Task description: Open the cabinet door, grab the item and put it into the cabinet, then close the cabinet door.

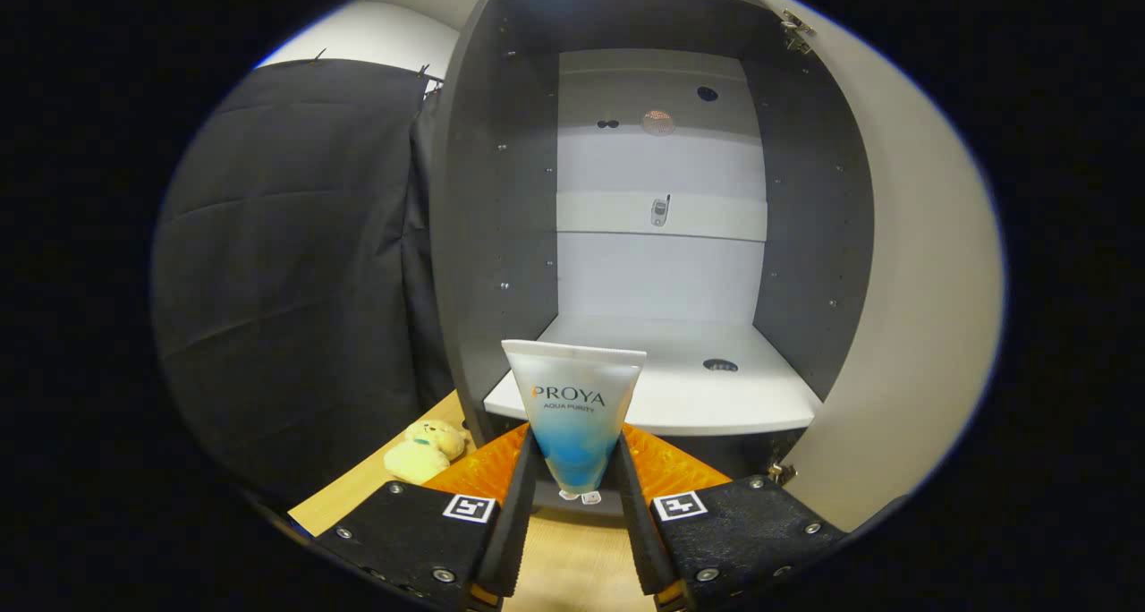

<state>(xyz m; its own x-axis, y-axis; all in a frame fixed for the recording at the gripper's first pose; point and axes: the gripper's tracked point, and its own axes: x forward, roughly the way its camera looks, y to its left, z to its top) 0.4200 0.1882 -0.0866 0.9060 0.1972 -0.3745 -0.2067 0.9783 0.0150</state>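
Two fingers [514, 496] of the tool [577, 496] pinch a cosmetic tube [574, 415] from both sides, its flat crimped end up and its cap end down between them. The tube stands upright just short of the cabinet [662, 218], at twelve o'clock from the fingers. The cabinet door [912, 308] is swung wide open at about two o'clock. Inside, the white bottom shelf [662, 388] is bare apart from a small dark hole at one o'clock from the tube, and a lighter strip crosses the back panel higher up. A yellow plush toy [425, 451] lies on the wooden counter [572, 567] at nine o'clock from the tool, beside the cabinet's left wall. Black cloth [286, 272] hangs at ten o'clock
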